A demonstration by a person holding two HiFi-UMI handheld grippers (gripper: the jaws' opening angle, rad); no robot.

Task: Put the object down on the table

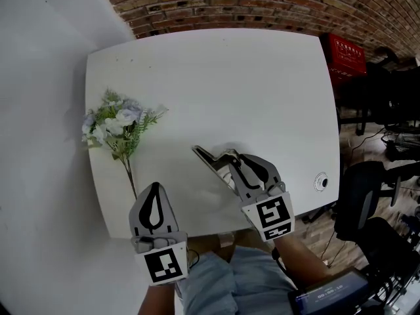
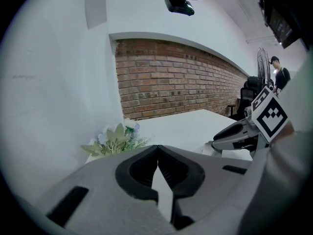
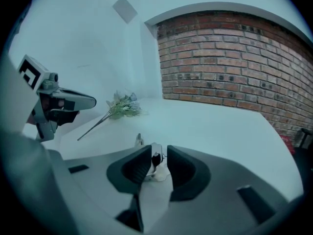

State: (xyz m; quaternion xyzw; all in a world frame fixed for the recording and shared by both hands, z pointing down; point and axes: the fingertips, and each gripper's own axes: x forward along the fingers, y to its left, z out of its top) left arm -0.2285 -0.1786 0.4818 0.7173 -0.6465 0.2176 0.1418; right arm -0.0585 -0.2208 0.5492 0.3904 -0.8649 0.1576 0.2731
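A slim silver metal object with a white part at its near end lies on the white table, close to the front edge. My right gripper is over its near end and is open. In the right gripper view the object sits in the gap between the pads, and its tip pokes out to the left. My left gripper hovers at the table's front left edge, shut on nothing. A bunch of pale flowers lies at the table's left side.
A white wall runs along the table's left and a brick wall along its far side. A round cable hole is near the right edge. A red crate and a black office chair stand to the right.
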